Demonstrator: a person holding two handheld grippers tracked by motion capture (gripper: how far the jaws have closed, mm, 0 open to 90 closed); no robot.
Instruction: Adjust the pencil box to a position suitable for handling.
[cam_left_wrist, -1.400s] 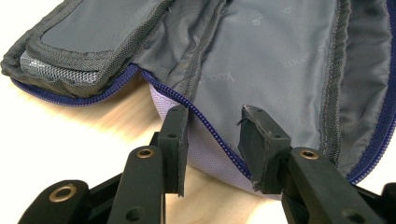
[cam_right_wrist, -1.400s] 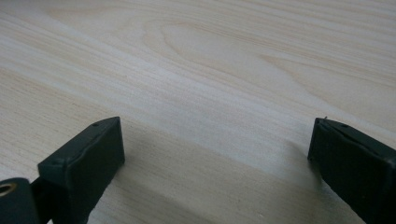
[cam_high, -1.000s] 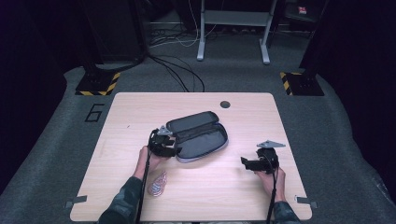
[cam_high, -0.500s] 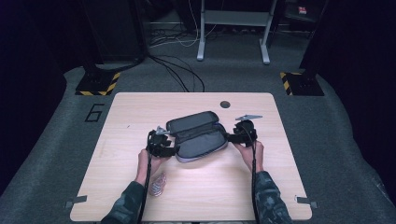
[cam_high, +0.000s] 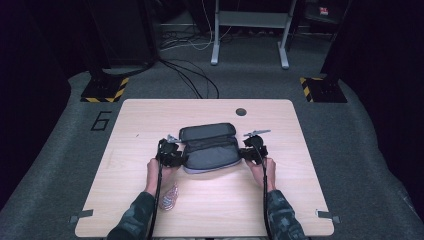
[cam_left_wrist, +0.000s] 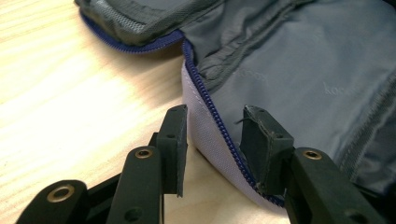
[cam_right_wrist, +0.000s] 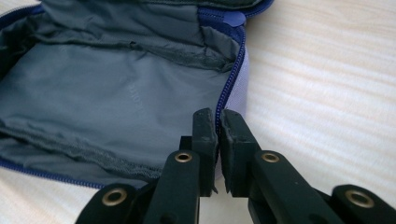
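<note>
We judged the open pouch (cam_high: 209, 150) soft and light, best held by its zipper rim: right hand-held gripper (cam_right_wrist: 217, 122) pinched it, left hand-held gripper (cam_left_wrist: 215, 128) closing astride it, apparently not yet clamped.

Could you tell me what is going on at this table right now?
A person is working on an open grey zip case lying on the wooden table, with a gripper in each hand. The right gripper has just closed on the case's right rim, pinching the blue zipper edge. The left gripper straddles the left rim, its jaws closing but still apart from the fabric. A small clear item lies near the left forearm.
</note>
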